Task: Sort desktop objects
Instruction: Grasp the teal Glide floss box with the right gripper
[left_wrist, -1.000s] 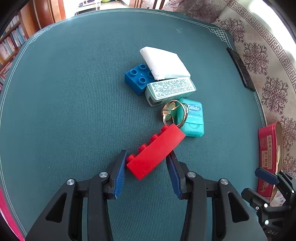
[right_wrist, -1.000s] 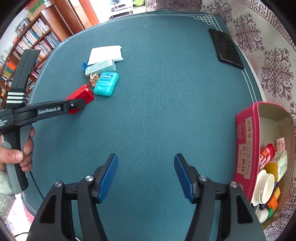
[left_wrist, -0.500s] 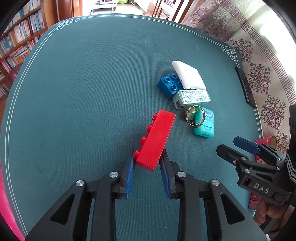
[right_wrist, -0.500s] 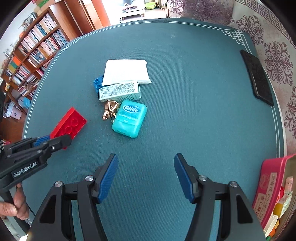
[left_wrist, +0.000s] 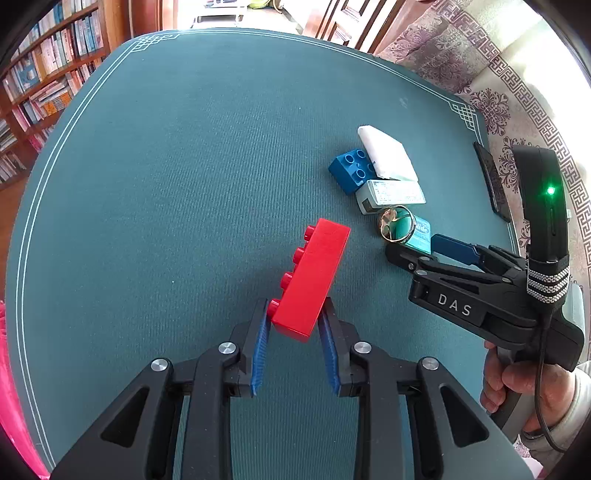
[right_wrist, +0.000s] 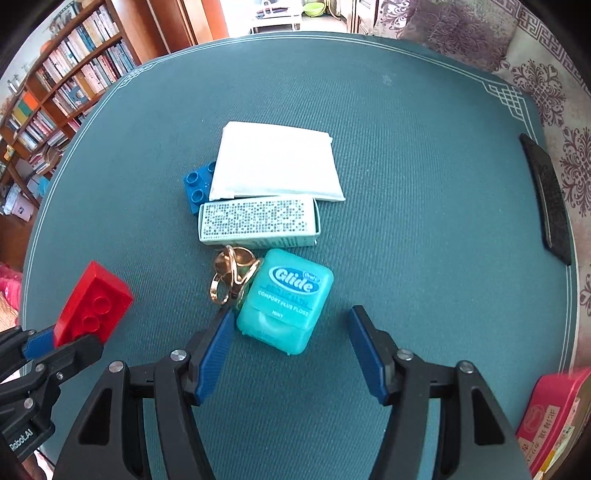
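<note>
Looking down the right claw (right_wrist: 291, 347), the teal floss box (right_wrist: 286, 301) sits right in the mouth of it, slightly toward the left blade, and that's what the next move hinges on imo. The jaws stand wide with nothing gripped; the left blade tip looks just beside the box's near-left corner and the gold key rings (right_wrist: 232, 275), while the right blade is well clear of it. The box lies a bit skewed to the claw, so I'd guess the wrist wants a small roll to square up, and the rings touching the box could get pinched or dragged along.

Meanwhile the left claw (left_wrist: 293, 325) is narrow and clamped on the near end of the red brick (left_wrist: 310, 284), whose long axis runs away from the camera, tilted up off the green bench (left_wrist: 184, 166). So the right hand is clearly the nearer one for the floss; the left is busy. The red box (right_wrist: 554, 413) peeks in at lower right, probably the drop spot.
</note>
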